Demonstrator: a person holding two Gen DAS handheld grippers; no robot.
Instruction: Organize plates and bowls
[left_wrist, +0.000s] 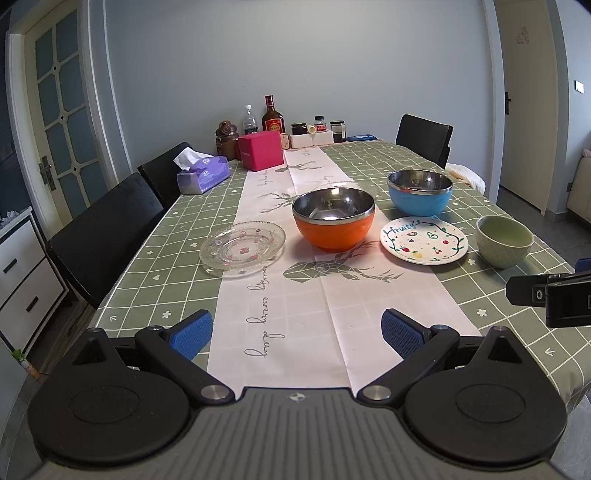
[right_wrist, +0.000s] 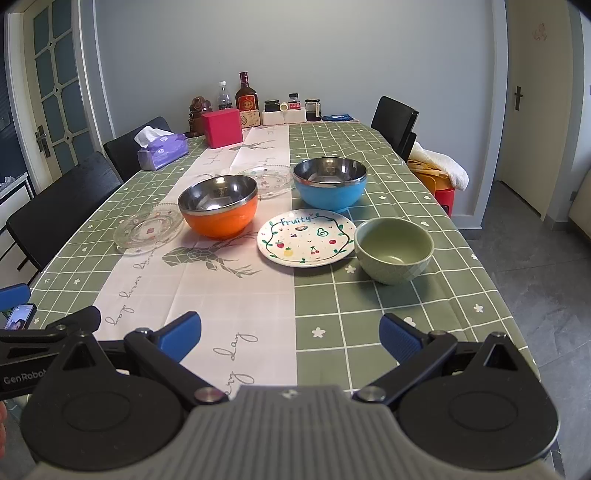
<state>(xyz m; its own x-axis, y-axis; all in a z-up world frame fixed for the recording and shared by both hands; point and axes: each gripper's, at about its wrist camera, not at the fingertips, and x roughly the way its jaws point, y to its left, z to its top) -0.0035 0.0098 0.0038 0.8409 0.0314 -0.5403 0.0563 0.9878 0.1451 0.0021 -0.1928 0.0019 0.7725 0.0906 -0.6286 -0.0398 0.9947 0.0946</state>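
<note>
White plate reads "Fruity"

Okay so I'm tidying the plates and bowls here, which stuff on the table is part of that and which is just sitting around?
Part of the job: orange bowl, blue bowl, green bowl, fruit plate, near glass plate, far glass plate.

Just lying about: tissue pack, pink box, brown bottle, water bottle, jars.
</note>
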